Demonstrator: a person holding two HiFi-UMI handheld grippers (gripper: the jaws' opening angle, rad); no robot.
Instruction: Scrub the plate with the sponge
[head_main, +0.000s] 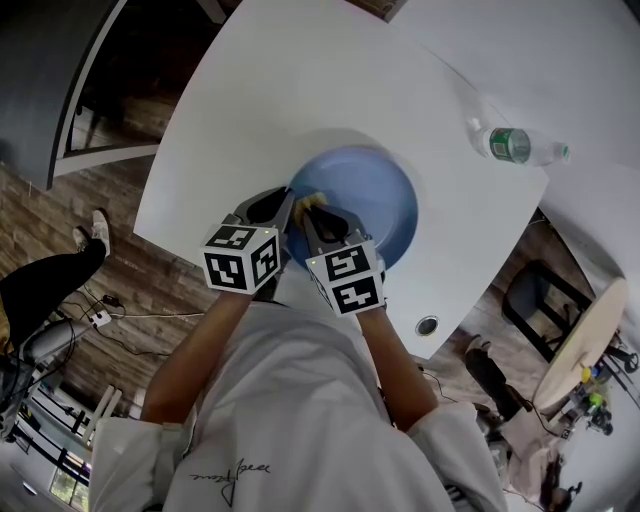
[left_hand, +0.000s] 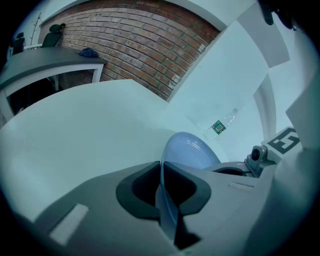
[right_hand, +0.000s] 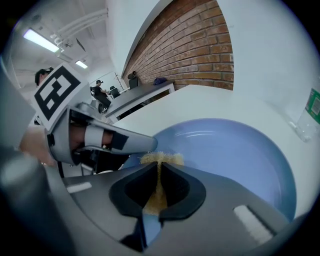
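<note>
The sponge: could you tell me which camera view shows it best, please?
The right gripper view: the yellow sponge sits close up, pinched in the right gripper over the plate. The head view shows only a yellow sliver; the left gripper view shows none.

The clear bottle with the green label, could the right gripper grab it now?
Probably not: the right gripper is shut on the yellow sponge, and the clear plastic bottle lies farther off.
</note>
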